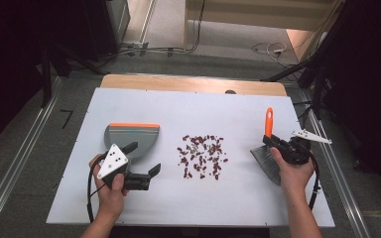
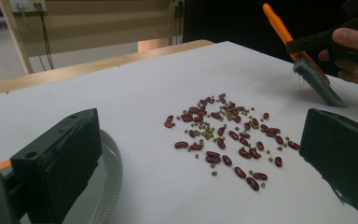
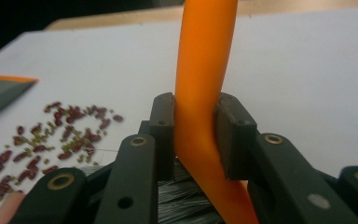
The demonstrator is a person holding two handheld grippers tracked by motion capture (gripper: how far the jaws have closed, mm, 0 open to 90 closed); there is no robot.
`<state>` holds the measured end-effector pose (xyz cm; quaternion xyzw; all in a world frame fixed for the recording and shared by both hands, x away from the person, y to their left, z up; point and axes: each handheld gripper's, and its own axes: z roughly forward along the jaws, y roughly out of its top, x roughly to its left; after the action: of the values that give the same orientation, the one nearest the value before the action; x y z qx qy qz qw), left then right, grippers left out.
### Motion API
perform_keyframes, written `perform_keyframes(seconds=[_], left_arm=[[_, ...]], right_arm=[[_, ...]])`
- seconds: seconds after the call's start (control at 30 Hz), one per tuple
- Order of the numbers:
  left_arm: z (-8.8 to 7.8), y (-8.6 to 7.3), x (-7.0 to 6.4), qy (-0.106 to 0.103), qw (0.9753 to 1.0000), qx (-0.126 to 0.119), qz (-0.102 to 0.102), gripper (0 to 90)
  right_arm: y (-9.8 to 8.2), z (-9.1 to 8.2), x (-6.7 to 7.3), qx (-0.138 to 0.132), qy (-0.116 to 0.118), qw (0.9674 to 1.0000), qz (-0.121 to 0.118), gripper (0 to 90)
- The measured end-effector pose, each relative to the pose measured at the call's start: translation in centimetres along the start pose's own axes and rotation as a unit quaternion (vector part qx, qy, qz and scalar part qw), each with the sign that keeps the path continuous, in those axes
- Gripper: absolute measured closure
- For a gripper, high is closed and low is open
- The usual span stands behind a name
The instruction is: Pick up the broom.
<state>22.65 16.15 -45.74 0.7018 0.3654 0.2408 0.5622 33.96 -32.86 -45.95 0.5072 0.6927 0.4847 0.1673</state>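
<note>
White worktop [image 1: 129,106]: beans [image 1: 202,156] still unswept, right tool [image 1: 281,145] clamping brush [image 1: 267,148], left tool [image 1: 141,158] spread wide beside dustpan [image 1: 134,136].

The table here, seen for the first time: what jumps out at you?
First, the scatter of dark red beans mixed with small green ones, in the middle of the white table. At the table's right side, the right gripper is clamped on the bright orange handle of a brush, bristles pointing down. On the left, a grey dustpan with an orange edge lies flat, with the open left gripper just over its near rim.
</note>
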Motion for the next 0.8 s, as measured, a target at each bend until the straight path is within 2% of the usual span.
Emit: perform_keyframes(seconds=[0.13, 0.2, 0.3, 0.5, 0.8], left_arm=[[0.5, 0.4, -0.2, -0.012, 0.9999, 0.003, 0.0, 0.0], [0.8, 0.6, -0.4, -0.016, 0.9999, 0.005, 0.002, 0.0], [1.2, 0.7, -0.6, -0.023, 0.9997, 0.009, 0.005, 0.0], [1.9, 1.1, -0.9, -0.029, 0.9995, 0.007, 0.001, 0.0], [3.5, 1.7, -2.2, -0.041, 0.9991, 0.009, 0.009, 0.0]], right_arm=[[0.3, -0.8, 0.4, -0.039, 0.018, 0.9991, 0.0, 69.2], [0.4, -1.0, 0.6, -0.049, 0.031, 0.9983, -0.004, 69.2], [0.7, -1.4, 1.3, -0.064, 0.031, 0.9973, -0.014, 69.2], [1.4, -2.0, 3.2, -0.091, 0.037, 0.9945, -0.036, 69.3], [2.1, -1.9, 6.2, -0.108, 0.077, 0.9898, -0.053, 69.3]])
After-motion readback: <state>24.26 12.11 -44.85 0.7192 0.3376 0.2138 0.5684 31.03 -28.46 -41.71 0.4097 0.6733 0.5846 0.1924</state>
